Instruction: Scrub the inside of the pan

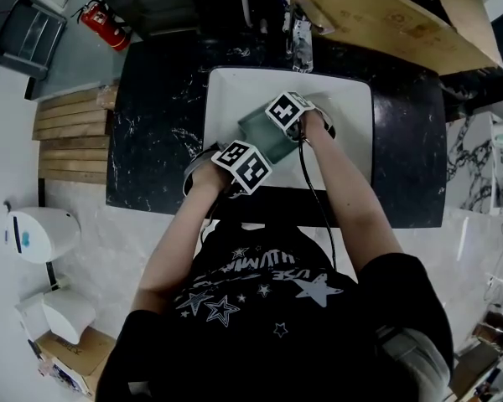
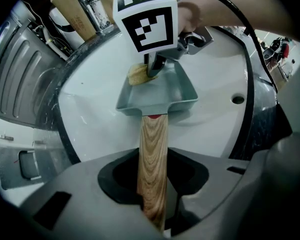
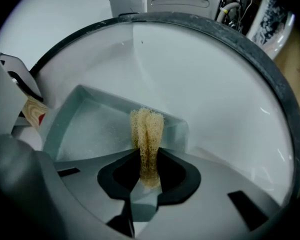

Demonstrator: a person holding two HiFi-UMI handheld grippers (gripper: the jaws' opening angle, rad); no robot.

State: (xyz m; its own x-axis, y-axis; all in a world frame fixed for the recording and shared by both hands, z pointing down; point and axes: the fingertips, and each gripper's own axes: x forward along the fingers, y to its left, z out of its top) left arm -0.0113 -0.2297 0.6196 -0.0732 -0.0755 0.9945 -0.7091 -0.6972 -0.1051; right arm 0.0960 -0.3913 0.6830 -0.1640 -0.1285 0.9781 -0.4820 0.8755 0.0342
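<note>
A square grey-green pan (image 1: 264, 134) lies in the white sink (image 1: 352, 132). In the left gripper view its wooden handle (image 2: 152, 164) runs back between my jaws, and the pan body (image 2: 157, 96) lies ahead. My left gripper (image 2: 152, 204) is shut on that handle. My right gripper (image 3: 149, 171) is shut on a tan loofah scrubber (image 3: 147, 134), folded between the pads. The scrubber tip hangs over the pan's inside (image 3: 90, 129); I cannot tell if it touches. From the left gripper view the scrubber (image 2: 137, 75) shows at the pan's far edge under the right gripper's marker cube (image 2: 145, 19).
The sink basin (image 2: 210, 114) has an overflow hole (image 2: 237, 100) and a chrome tap (image 2: 92, 6) at its back. A black marbled counter (image 1: 155, 124) surrounds it. A dish rack (image 2: 20, 59) stands at the left of the left gripper view. A cardboard box (image 1: 386, 11) lies behind the sink.
</note>
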